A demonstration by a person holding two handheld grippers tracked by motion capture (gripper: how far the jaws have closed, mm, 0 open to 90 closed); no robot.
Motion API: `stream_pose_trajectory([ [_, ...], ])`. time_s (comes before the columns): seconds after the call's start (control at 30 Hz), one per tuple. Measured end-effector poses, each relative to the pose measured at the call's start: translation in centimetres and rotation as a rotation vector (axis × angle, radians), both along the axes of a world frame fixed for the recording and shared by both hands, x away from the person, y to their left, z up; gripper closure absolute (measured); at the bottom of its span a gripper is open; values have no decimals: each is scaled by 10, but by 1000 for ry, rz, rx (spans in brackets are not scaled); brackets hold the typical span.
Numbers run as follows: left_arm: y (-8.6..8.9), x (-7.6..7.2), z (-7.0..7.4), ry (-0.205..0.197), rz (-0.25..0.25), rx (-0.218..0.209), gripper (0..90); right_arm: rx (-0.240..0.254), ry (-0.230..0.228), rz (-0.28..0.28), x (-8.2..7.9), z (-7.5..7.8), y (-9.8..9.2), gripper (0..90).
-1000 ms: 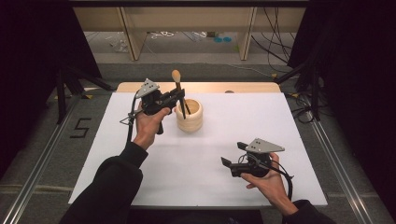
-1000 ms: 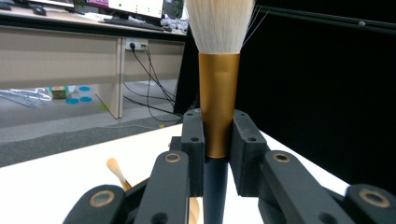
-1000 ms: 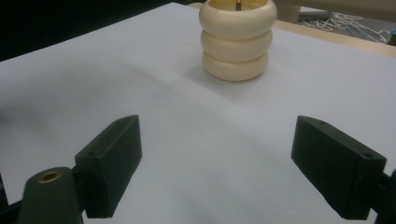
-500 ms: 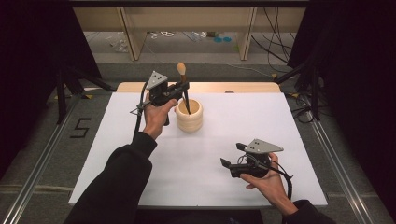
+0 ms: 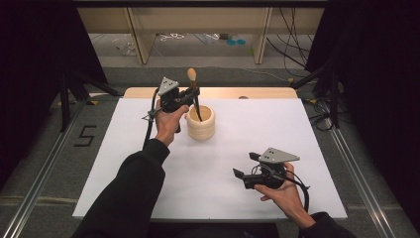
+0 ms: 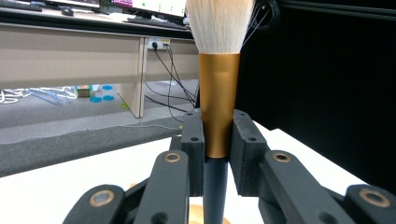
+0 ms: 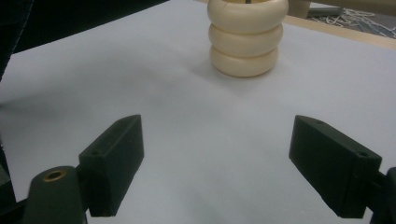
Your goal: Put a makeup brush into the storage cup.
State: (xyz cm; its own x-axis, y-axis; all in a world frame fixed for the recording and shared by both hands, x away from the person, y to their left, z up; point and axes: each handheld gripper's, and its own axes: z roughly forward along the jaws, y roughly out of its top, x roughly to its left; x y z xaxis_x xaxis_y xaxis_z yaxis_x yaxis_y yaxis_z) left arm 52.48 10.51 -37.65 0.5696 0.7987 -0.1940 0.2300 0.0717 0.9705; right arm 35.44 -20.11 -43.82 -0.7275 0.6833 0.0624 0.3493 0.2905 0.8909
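Upper centre of the high view, the left gripper (image 5: 194, 94) clamps the brush (image 6: 218, 100) upright, handle dipping into the cream holder (image 5: 200, 123) directly beneath; the right gripper (image 7: 217, 163) gapes wide, idle.

The brush (image 5: 194, 94) stands with its lower end in the holder (image 5: 200, 124) at the table's (image 5: 307, 134) far left.
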Motion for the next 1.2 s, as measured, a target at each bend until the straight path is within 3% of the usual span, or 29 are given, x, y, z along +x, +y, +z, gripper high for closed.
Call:
stream_pose_trajectory([
  [0.07, 0, 1, -3, 7, 1, -1, 771, -27, 15, -7, -1, 2, -1, 188],
  [0.47, 1, 5, -20, 33, 3, -11, 770, -6, 23, 0, -1, 1, 0, 192],
  [1.07, -5, 6, -39, 82, -9, 31, 761, -5, 18, 9, 0, 0, 1, 200],
  [1.2, -5, 5, -40, 102, 16, 58, 609, -4, 18, 8, 0, 0, 1, 200],
])
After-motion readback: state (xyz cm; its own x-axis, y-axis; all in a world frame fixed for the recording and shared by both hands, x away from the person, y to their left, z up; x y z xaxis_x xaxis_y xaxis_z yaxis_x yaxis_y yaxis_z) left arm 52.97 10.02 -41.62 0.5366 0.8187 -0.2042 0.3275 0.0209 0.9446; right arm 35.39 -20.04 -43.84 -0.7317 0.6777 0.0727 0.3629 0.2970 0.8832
